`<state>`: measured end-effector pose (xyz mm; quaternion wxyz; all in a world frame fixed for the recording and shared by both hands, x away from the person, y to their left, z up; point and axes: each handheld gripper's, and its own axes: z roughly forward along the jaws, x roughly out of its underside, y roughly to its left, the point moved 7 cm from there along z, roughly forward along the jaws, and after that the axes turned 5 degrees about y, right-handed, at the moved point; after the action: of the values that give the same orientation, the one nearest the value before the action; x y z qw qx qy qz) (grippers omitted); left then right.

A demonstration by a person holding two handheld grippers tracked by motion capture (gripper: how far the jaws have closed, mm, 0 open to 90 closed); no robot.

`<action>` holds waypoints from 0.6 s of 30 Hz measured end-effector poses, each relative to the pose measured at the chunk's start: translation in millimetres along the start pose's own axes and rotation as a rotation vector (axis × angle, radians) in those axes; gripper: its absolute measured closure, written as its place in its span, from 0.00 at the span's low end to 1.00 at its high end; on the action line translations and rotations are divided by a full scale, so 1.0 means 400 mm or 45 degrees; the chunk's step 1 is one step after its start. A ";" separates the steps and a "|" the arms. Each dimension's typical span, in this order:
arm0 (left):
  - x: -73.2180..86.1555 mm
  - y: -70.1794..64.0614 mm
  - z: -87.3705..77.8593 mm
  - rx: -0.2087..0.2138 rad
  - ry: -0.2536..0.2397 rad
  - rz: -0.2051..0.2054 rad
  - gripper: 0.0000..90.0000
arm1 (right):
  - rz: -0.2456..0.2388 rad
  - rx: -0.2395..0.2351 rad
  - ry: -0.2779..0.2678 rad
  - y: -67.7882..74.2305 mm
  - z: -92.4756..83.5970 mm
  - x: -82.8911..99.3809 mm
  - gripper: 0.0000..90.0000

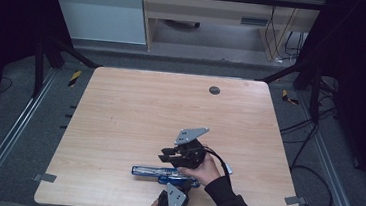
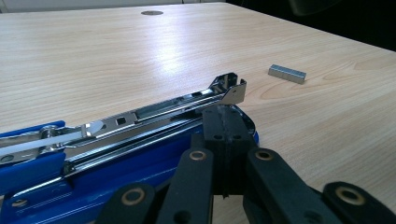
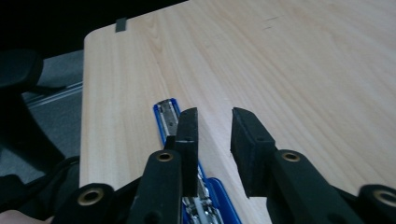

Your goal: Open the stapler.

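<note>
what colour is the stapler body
Blue, with a shiny chrome staple rail; the stapler shows best in the left gripper view.

The high view looks forward and down from above the near edge, taking in the whole table (image 1: 120,107) from some distance. The left gripper view sits low and close, facing along its jaws across the tabletop toward the far edge, with the blue stapler (image 2: 93,154) right before the lens. The right gripper view hangs a little higher, angled down toward a table corner. All three views share the stapler and the wood around it.
</note>
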<state>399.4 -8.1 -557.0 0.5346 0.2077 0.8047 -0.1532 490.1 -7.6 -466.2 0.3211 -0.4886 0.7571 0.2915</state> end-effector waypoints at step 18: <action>-0.109 0.062 -0.050 0.127 0.059 0.070 0.73 | 0.099 0.210 -0.055 -0.054 -0.139 0.069 0.65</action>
<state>410.8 15.3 -509.7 0.5088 0.2597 0.8022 -0.1736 490.1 -72.2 -455.5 0.3649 -0.4244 0.7897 0.2511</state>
